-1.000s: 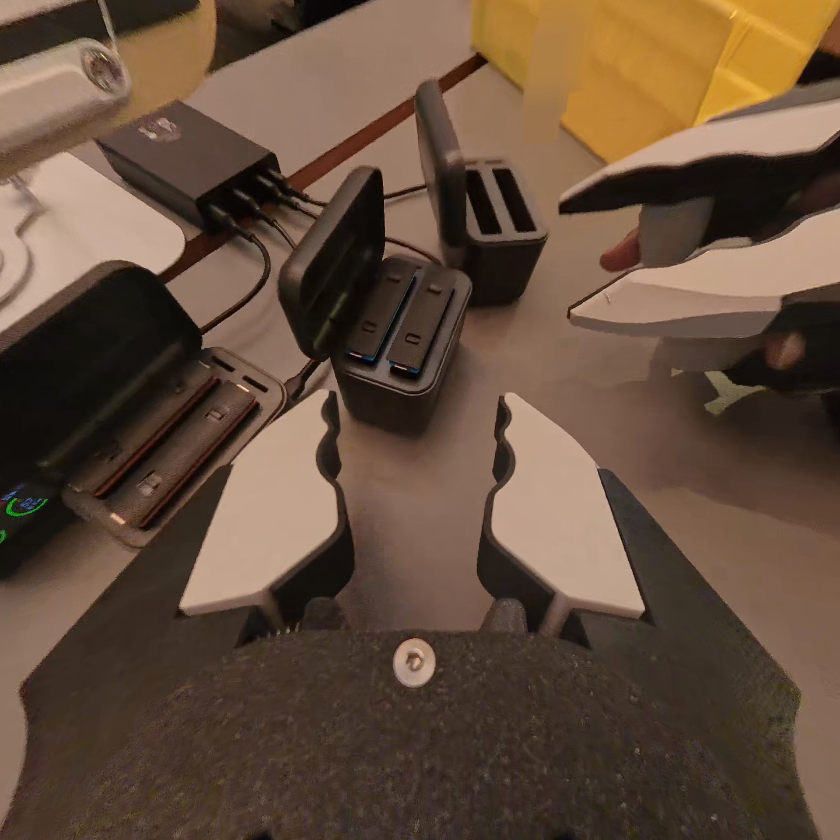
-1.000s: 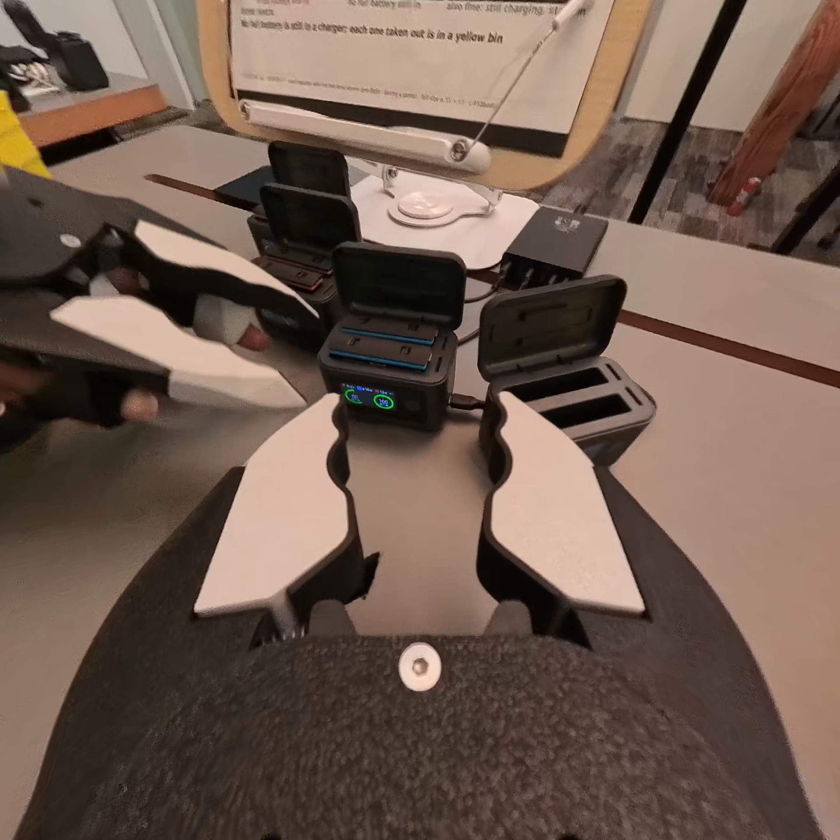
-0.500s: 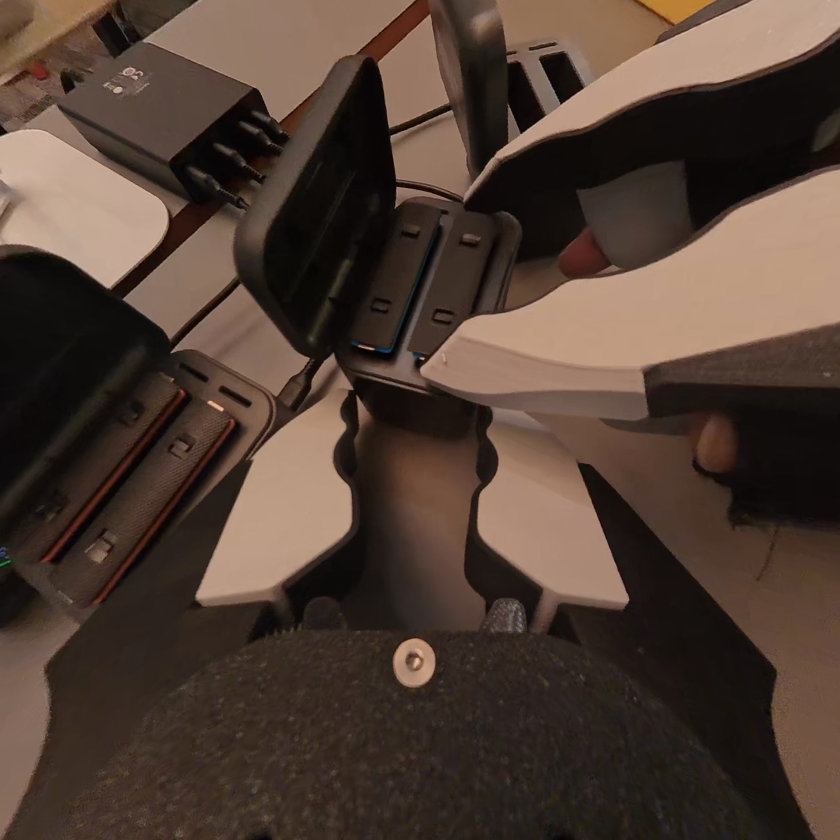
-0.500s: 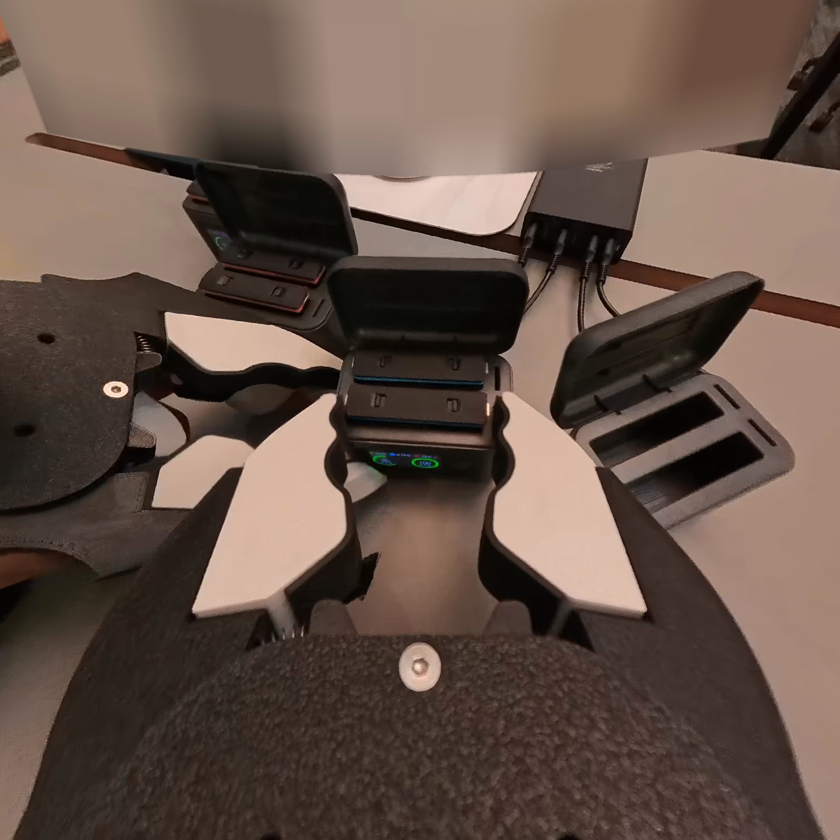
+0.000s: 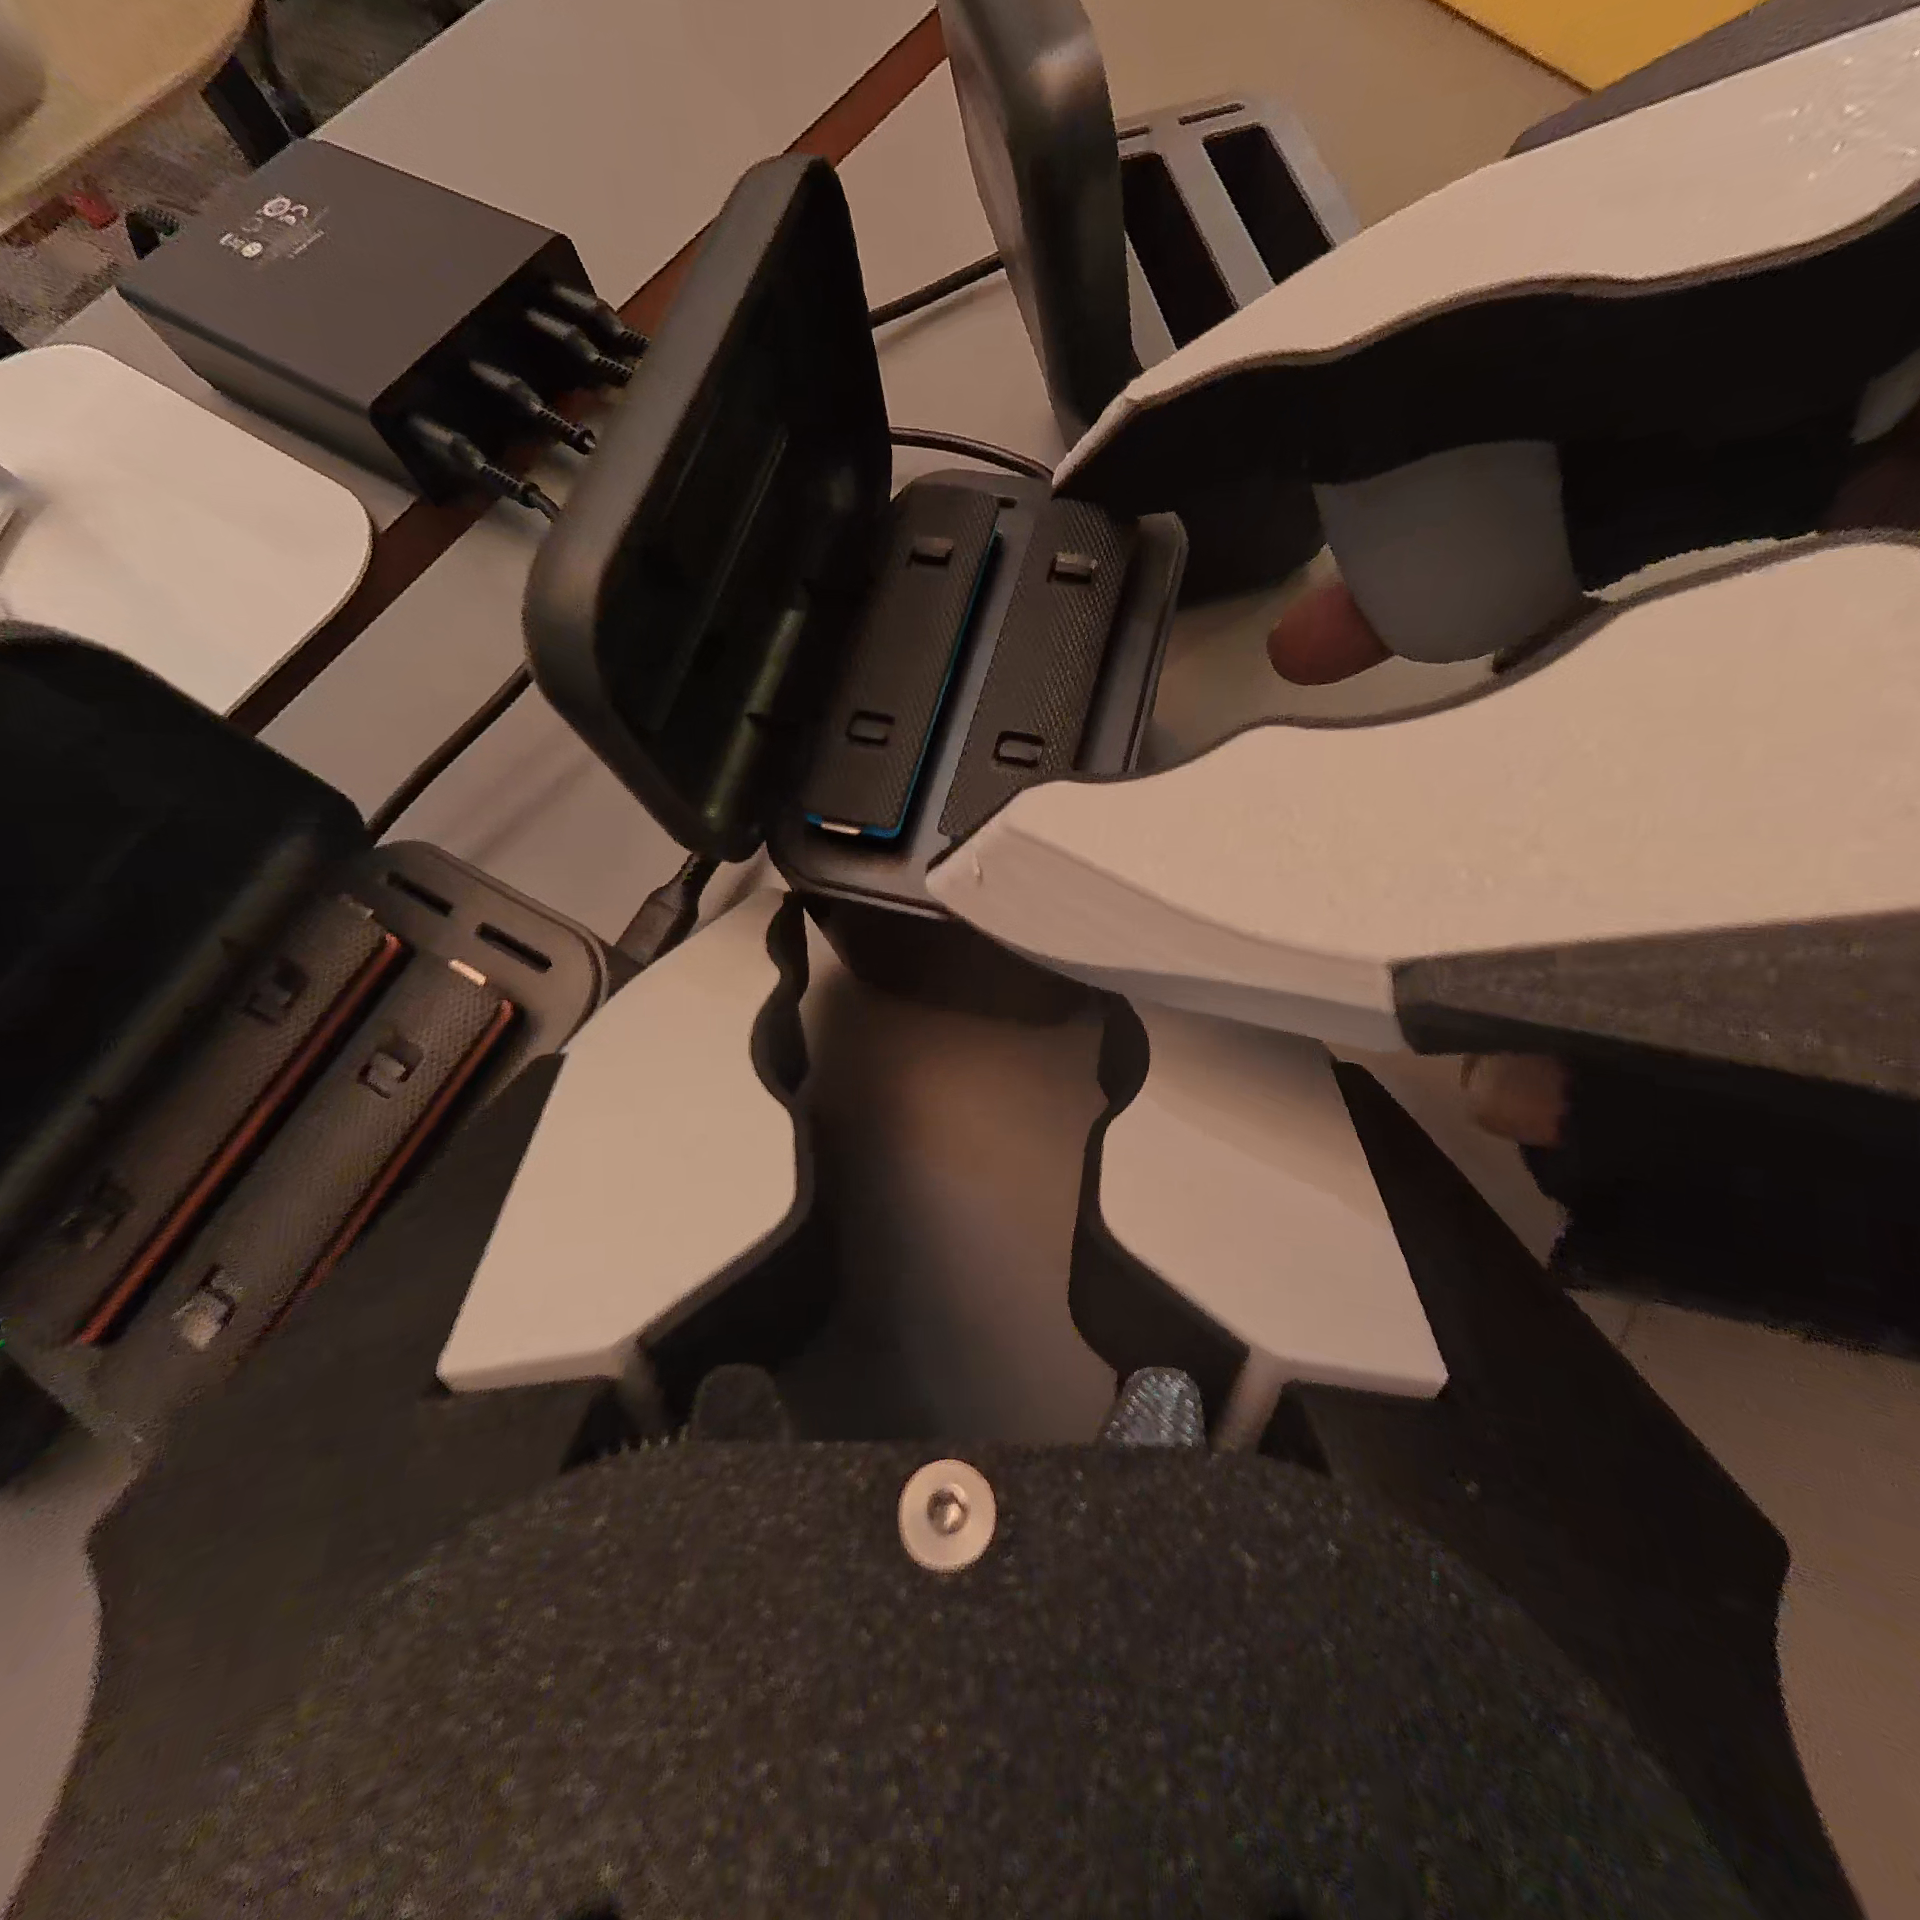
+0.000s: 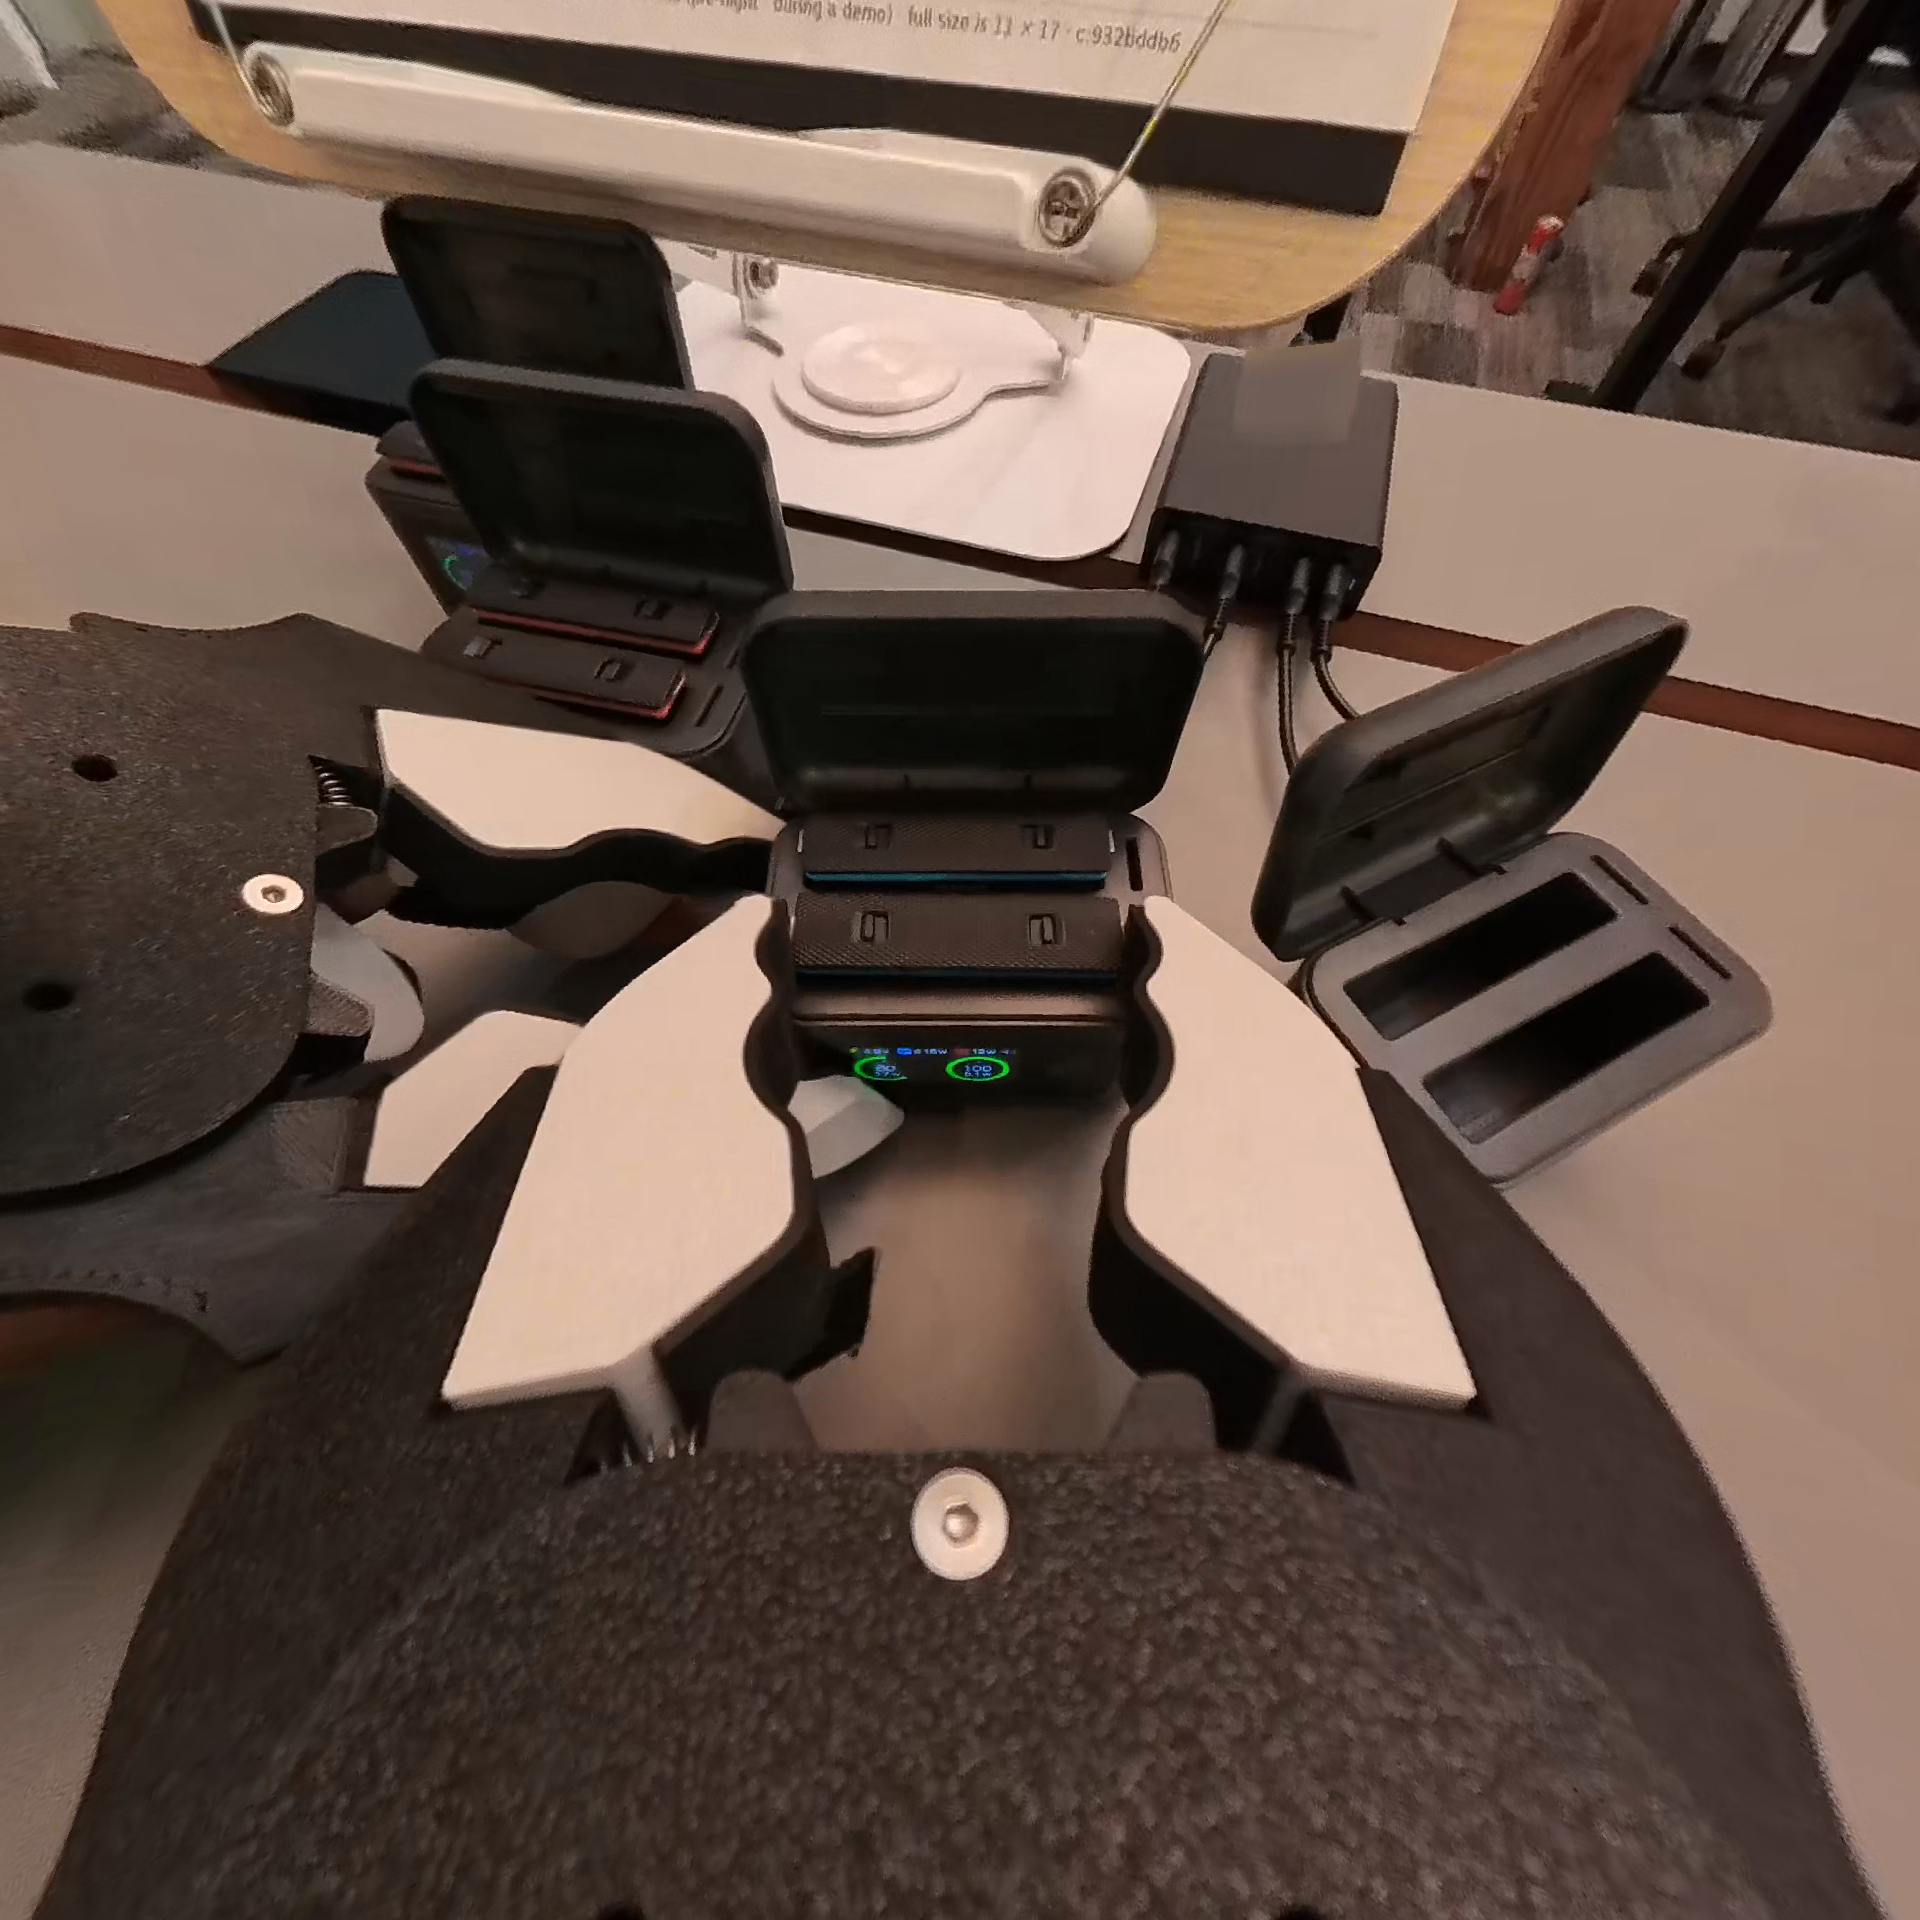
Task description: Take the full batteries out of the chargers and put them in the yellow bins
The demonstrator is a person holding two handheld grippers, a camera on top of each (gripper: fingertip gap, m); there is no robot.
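Observation:
An open black charger (image 6: 1039,1023) with a lit green display holds two blue-edged batteries. My right gripper (image 6: 956,909) is open, with its fingertips at either end of the near battery (image 6: 956,940); the far battery (image 6: 956,852) sits under the raised lid. In the left wrist view my left gripper (image 5: 951,966) is shut on the charger's (image 5: 1143,623) lower body. The right gripper (image 5: 997,675) reaches in from the right over the batteries (image 5: 894,665). A corner of a yellow bin (image 5: 1621,42) shows at the top right.
A charger with red-edged batteries (image 6: 603,644) stands left of it, with another open charger (image 6: 530,291) behind. An empty open charger (image 6: 1527,997) stands to the right. A black power hub (image 6: 1278,488) with cables and a white stand base (image 6: 935,416) are behind. Across from one pair of fingers to the other is roughly 5 centimeters.
Both grippers moved in from apart onto the blue-battery charger. The left narrowed around its body; the right came over it and now has the near battery between its fingertips.

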